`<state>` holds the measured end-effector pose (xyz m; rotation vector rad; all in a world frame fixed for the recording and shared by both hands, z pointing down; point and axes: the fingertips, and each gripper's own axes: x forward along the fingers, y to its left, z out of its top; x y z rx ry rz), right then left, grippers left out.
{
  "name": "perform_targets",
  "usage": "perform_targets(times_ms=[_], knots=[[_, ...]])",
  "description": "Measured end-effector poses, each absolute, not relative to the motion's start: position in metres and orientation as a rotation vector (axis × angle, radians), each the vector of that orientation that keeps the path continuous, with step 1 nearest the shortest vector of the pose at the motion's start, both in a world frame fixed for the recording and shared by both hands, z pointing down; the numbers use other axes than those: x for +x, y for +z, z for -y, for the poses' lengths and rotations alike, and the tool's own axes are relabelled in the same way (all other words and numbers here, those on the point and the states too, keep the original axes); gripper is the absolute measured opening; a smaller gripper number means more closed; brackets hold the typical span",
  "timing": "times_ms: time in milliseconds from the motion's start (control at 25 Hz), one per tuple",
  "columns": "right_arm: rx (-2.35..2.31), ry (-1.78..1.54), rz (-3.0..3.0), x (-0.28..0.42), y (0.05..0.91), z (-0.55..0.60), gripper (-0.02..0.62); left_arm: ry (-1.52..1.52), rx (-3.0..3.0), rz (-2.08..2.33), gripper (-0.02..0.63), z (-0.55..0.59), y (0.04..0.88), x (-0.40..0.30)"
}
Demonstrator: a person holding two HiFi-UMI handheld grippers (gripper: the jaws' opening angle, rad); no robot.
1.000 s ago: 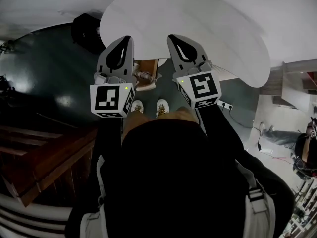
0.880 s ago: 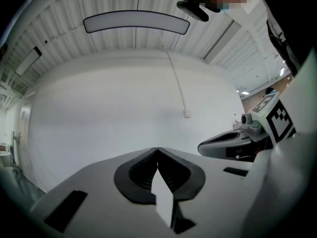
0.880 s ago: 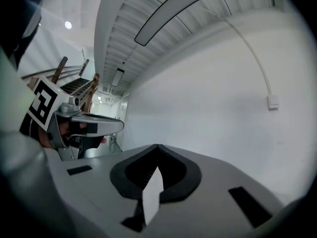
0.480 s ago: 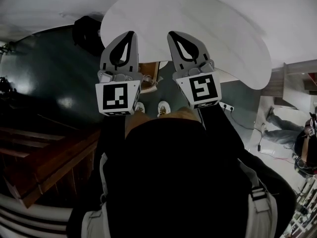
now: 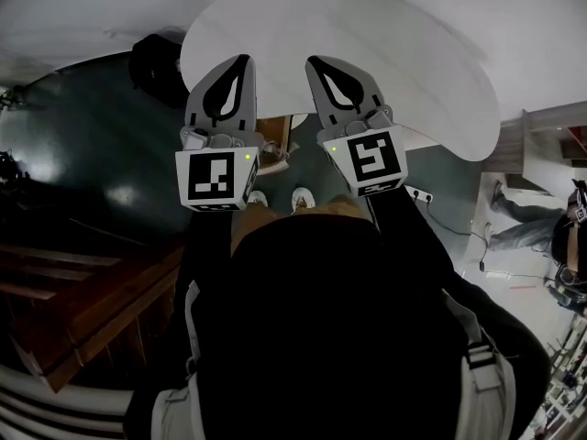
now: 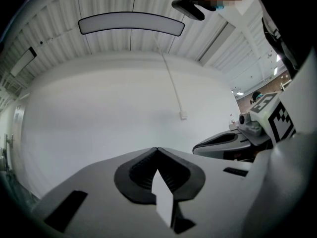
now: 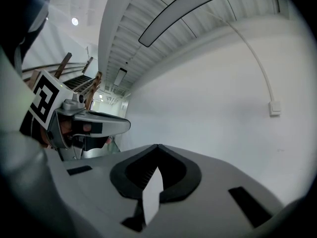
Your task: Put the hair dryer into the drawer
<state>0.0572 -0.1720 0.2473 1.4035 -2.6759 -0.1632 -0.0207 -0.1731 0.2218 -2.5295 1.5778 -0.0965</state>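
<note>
Your left hand-held gripper (image 5: 240,64) and right hand-held gripper (image 5: 315,62) sit closed and empty, upper centre. No hair dryer shows; expect rigid, slippery plastic, so take its handle.

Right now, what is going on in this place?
A person stands holding a grey two-jaw gripper in each hand. The left gripper and the right gripper are both shut and empty, pointing level toward a plain white wall, with a white round table ahead. No hair dryer or drawer is in view, so the task seems not yet begun.
</note>
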Motion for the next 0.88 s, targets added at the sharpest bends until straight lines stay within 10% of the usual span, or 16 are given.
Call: perform_targets(times_ms=[880], knots=[[1.397,-0.148,2.685,0.0541,0.2506,0.1678,0.026,-0.100,-2.533,-1.599,0.014,0.1661,0.2258,-0.0256]])
